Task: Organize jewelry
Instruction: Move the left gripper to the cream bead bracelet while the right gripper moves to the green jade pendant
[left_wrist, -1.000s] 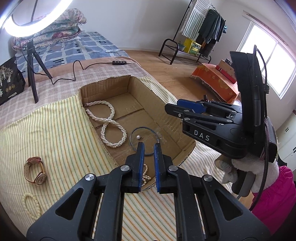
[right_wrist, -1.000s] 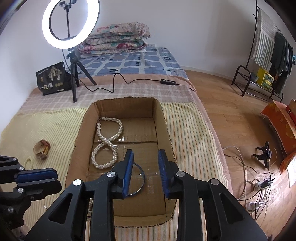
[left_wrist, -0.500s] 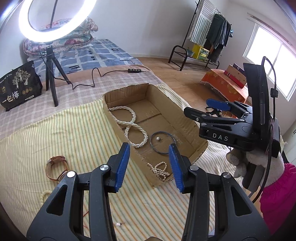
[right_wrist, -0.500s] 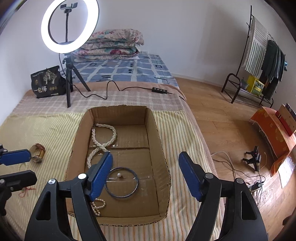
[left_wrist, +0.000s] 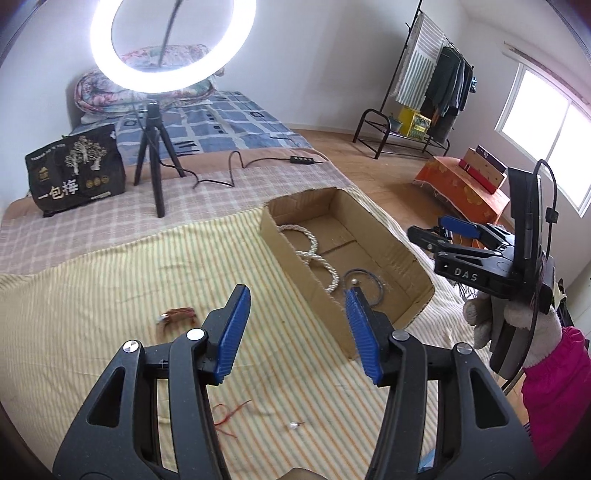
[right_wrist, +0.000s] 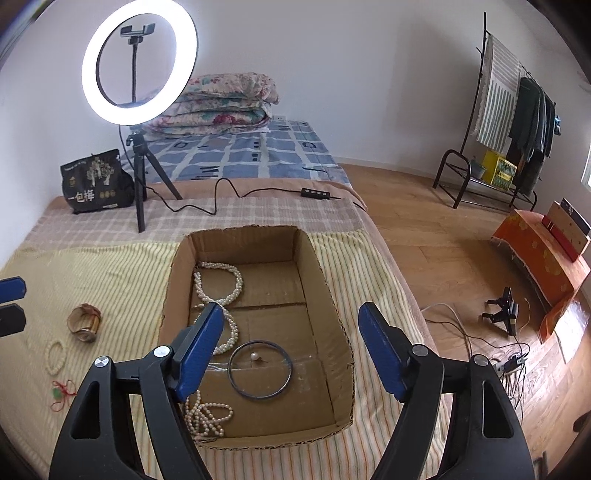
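A cardboard box (right_wrist: 325, 295) on the striped blanket holds a long pearl necklace (right_wrist: 236, 280), a dark ring bangle (right_wrist: 260, 369) with a loose pearl inside it, and a small pearl strand (right_wrist: 207, 415). The box also shows in the left wrist view (left_wrist: 306, 291). My right gripper (right_wrist: 291, 350) is open and empty above the box's near end. My left gripper (left_wrist: 295, 328) is open and empty over the blanket left of the box. A brown watch (right_wrist: 85, 323), a bead bracelet (right_wrist: 53, 356) and a red string charm (right_wrist: 61, 393) lie on the blanket.
A ring light on a tripod (right_wrist: 138, 192) and a black bag (right_wrist: 96, 182) stand behind the box, with a cable and switch (right_wrist: 314, 194). A small pearl item (left_wrist: 293, 435) lies near the left gripper. The bed edge drops to wooden floor on the right.
The left gripper was closed low over the box, then opened, rose and swung left over the blanket. The right gripper opened wide and pulled back above the box. A small pearl strand now lies in the box.
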